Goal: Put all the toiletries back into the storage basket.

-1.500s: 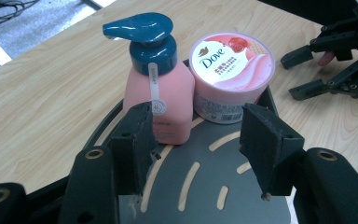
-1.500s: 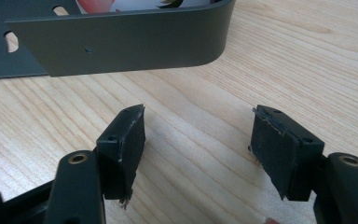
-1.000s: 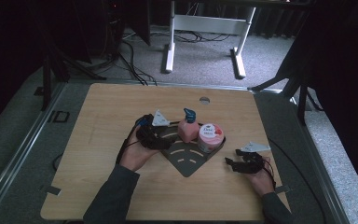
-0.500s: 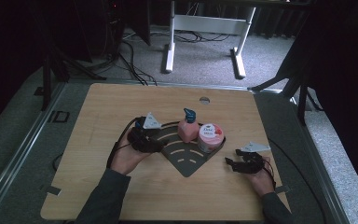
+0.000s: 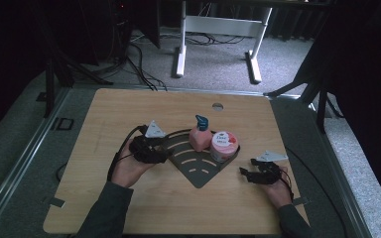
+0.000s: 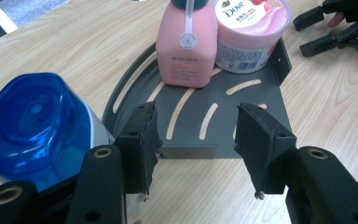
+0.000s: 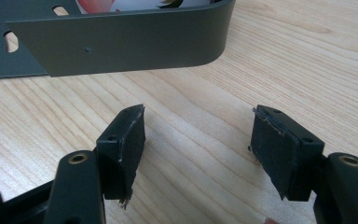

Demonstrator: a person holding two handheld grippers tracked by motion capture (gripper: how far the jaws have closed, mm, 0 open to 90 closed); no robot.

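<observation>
High view: the left tool [image 5: 162, 154] lies at the left edge of the rack [image 5: 198, 172], and the right tool [image 5: 246, 173] rests on the surface [image 5: 129, 109] off the rack's right side.

Left gripper view: the left tool's [image 6: 196, 126] jaws are half wide and have just been closing on nothing. The blue-capped bottle [image 6: 37, 126] stands outside its left jaw, with the rack [image 6: 261, 93] ahead.

Right gripper view: the right tool [image 7: 198, 126] is wide and empty, with the rack wall [image 7: 121, 42] just ahead.

The high view looks forward and down over the whole table [image 5: 129, 114]. Each gripper view sits low behind its own fingers, close up; all three share the grey tray [image 5: 198, 171].
</observation>
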